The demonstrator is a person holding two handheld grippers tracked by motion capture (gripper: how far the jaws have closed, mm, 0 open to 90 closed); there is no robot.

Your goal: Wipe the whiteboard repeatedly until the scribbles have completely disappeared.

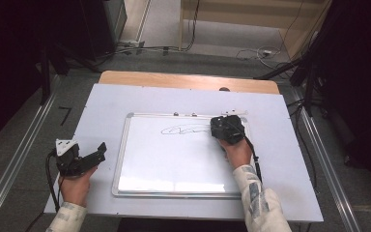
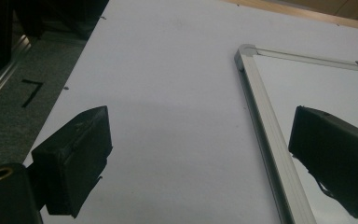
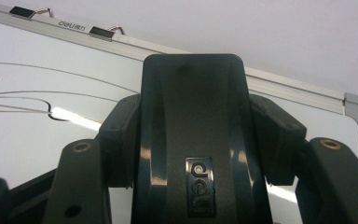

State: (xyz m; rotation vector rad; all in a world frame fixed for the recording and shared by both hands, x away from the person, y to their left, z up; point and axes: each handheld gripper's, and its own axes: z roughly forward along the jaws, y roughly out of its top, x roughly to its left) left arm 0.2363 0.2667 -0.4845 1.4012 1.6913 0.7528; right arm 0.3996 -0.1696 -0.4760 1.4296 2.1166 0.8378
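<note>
White paper covers the desk (image 1: 294,159), and on it lies a whiteboard (image 1: 174,159) bearing a scribble (image 1: 186,129). Right tongs (image 1: 223,128) clench a black eraser (image 3: 191,140) by the board's far right corner; left tongs (image 1: 99,151) gape apart beside its left edge.

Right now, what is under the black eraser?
Under the black eraser, clamped in the right gripper, lies the whiteboard. A scribbled line runs up to the eraser's side. Whether more of that line lies beneath it cannot be seen; the eraser covers that spot.
</note>
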